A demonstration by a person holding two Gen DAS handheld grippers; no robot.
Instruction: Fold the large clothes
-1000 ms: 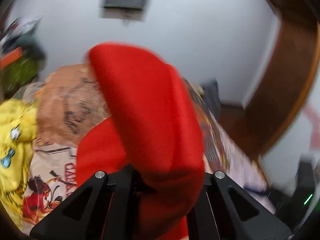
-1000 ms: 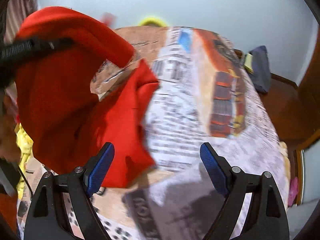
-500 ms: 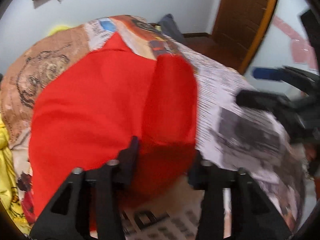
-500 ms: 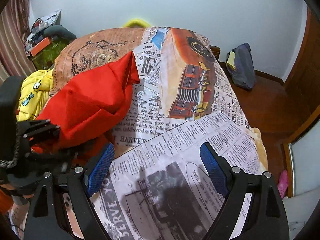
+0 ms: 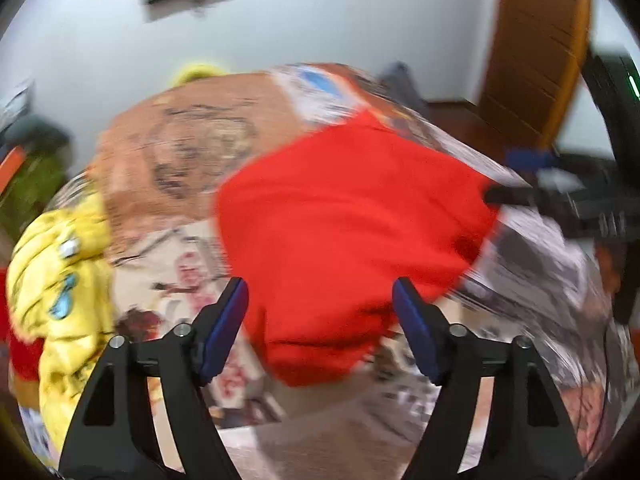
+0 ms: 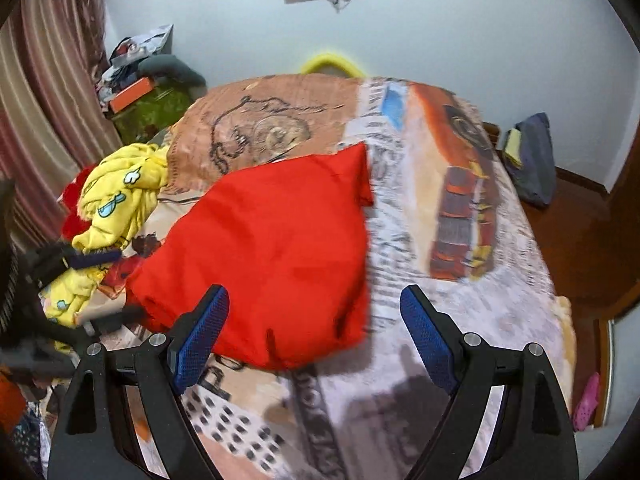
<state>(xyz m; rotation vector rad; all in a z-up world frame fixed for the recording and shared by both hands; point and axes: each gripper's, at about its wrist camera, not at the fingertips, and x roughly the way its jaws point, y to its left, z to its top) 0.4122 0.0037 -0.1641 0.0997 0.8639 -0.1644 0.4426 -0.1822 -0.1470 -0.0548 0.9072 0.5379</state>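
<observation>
A red garment point(image 5: 352, 232) point(image 6: 272, 248) lies in a folded heap on the bed's newspaper-print sheet point(image 6: 440, 320). My left gripper point(image 5: 320, 292) hovers at its near edge. Its jaws are opening, and the blue pads point(image 5: 224, 328) stand apart on either side of the cloth without pressing it. My right gripper point(image 6: 314, 300) is open over the garment's near right corner with nothing held. Each view shows the other gripper at its edge: the left gripper point(image 6: 80, 258) at far left, the right gripper point(image 5: 516, 176) at far right.
A crumpled yellow garment point(image 6: 116, 200) point(image 5: 60, 280) lies at the bed's left edge. A striped curtain point(image 6: 40, 100) and a cluttered green box point(image 6: 152, 108) stand to the left. A dark bag point(image 6: 532, 160) sits on the wooden floor at right, near a wooden door point(image 5: 532, 40).
My left gripper let go of the red garment and its jaws spread. The cloth, lifted a second ago, dropped onto the bed. The right gripper stayed open.
</observation>
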